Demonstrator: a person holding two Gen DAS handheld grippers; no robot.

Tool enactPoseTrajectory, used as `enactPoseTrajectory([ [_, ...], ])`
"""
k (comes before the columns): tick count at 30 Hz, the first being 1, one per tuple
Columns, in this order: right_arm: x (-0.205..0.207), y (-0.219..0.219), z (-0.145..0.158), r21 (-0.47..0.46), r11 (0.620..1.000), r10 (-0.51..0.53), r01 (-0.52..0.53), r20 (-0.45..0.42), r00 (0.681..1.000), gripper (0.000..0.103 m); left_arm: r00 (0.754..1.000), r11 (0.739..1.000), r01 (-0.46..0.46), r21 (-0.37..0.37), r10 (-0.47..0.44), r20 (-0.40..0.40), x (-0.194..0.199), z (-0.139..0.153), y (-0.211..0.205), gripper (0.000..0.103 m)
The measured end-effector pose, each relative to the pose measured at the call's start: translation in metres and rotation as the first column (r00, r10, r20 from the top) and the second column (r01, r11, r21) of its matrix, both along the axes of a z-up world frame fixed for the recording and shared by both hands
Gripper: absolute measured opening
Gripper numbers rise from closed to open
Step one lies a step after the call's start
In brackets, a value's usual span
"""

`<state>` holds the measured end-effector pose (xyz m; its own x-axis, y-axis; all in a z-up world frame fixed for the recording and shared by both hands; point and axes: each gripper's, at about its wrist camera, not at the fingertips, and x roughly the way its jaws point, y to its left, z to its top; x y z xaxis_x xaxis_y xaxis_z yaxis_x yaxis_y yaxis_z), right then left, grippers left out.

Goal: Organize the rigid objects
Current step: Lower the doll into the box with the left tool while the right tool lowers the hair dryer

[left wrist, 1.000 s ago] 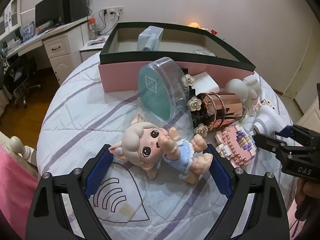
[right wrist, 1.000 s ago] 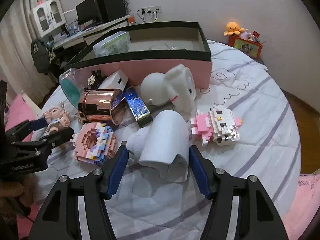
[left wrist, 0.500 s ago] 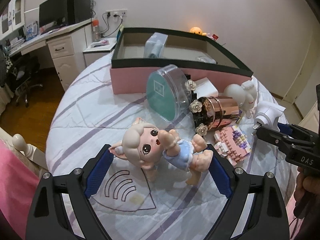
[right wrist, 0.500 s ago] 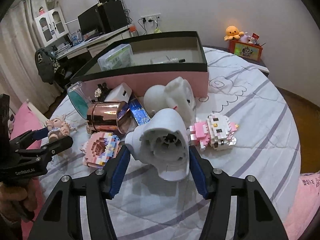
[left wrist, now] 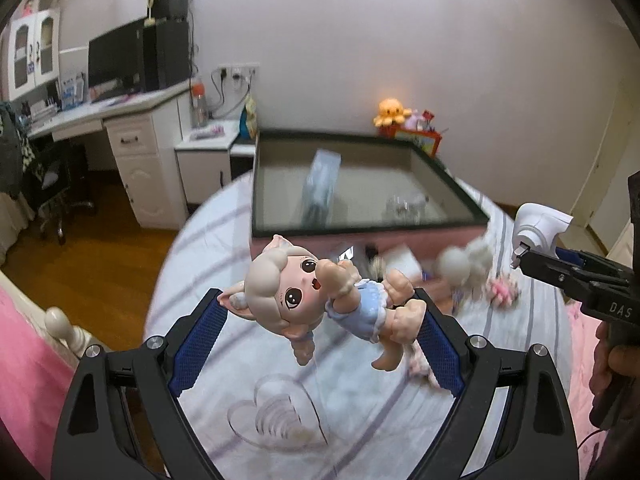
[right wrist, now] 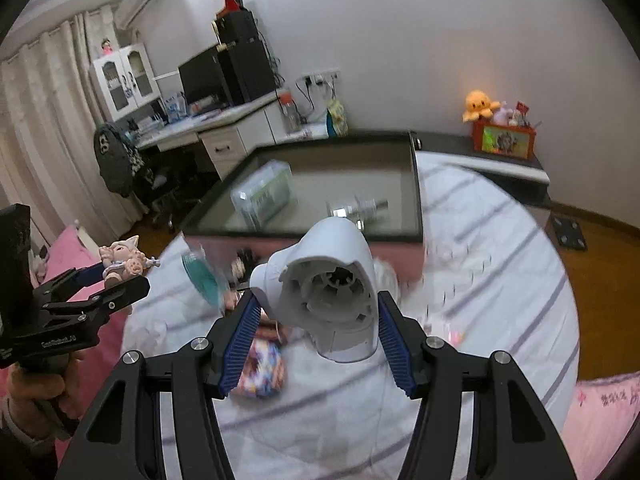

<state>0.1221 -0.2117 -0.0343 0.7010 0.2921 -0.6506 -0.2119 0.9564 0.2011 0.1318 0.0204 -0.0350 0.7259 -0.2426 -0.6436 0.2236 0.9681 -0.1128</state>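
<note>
The doll [left wrist: 320, 300], a small figure with pale curly hair, pointed ears and a light blue outfit, is lifted above the striped bed cover and lies sideways, its head to the left and its legs to the right, pressed between two blue pads. The white plastic housing [right wrist: 332, 292], with a rounded hood shape and an open round end showing inner ribs, is also in the air, tilted, with its opening facing the camera. Behind both stands the large open box [left wrist: 440, 168] with pink walls and a dark rim, holding a clear case [left wrist: 320, 188] and a small glass item [right wrist: 356, 208]; the remaining toys beside its front wall are too blurred to describe.
</note>
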Motion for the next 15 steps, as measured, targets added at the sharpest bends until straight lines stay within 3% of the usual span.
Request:
enactPoseTrajectory([
  [9, 0.054, 0.002, 0.038, -0.023, 1.000, 0.011, -0.009, 0.090, 0.996, 0.060, 0.995, 1.000, -0.017, 0.005, 0.016, 0.097, 0.059, 0.039, -0.004, 0.092],
  [15, 0.099, 0.001, 0.039, -0.015, 1.000, 0.003, -0.001, 0.090, 0.996, 0.060, 0.995, 1.000, 0.008, -0.010, -0.006, 0.102, 0.108, 0.045, -0.026, 0.092],
])
